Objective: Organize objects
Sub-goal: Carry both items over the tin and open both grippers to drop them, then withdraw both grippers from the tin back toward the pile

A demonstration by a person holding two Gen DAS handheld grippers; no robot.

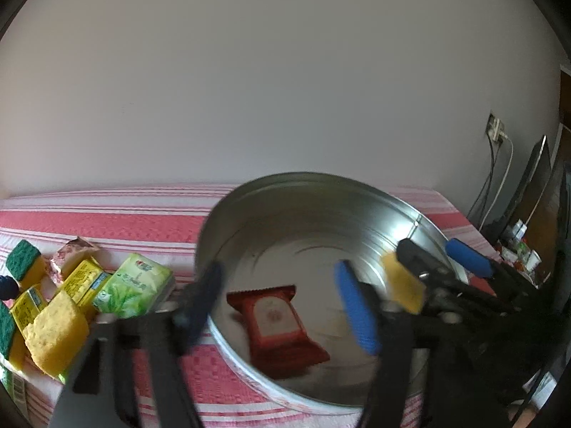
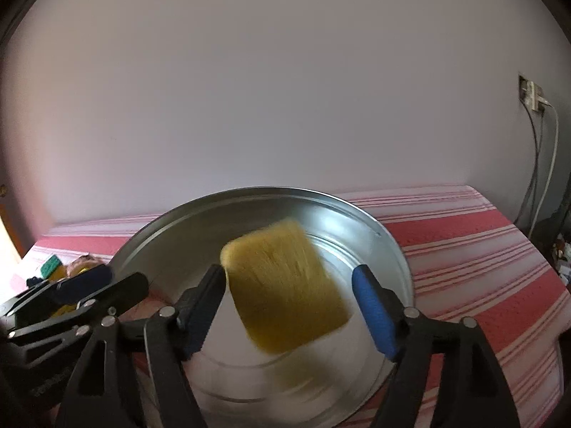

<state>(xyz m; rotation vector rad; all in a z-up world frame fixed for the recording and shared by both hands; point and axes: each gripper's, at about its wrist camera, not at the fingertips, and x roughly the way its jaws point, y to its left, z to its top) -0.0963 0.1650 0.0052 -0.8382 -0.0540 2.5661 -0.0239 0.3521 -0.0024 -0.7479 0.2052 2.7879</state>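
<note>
1. Inside the round, shiny metal tin [image 1: 285, 207], a glossy red snack packet [image 1: 278, 324] lies flat below the left gripper [image 1: 282, 303], whose jaws gape empty.
2. The right gripper [image 2: 289, 306] stands open; a blurred, porous yellow sponge [image 2: 285, 289] sits between its pads, ungripped.

Pink-striped cloth surface [image 1: 107, 221] carries round metal tin [image 1: 271, 192], green packet [image 1: 137, 287], sponges [image 1: 57, 331] and yellow boxes [image 1: 84, 278].
</note>
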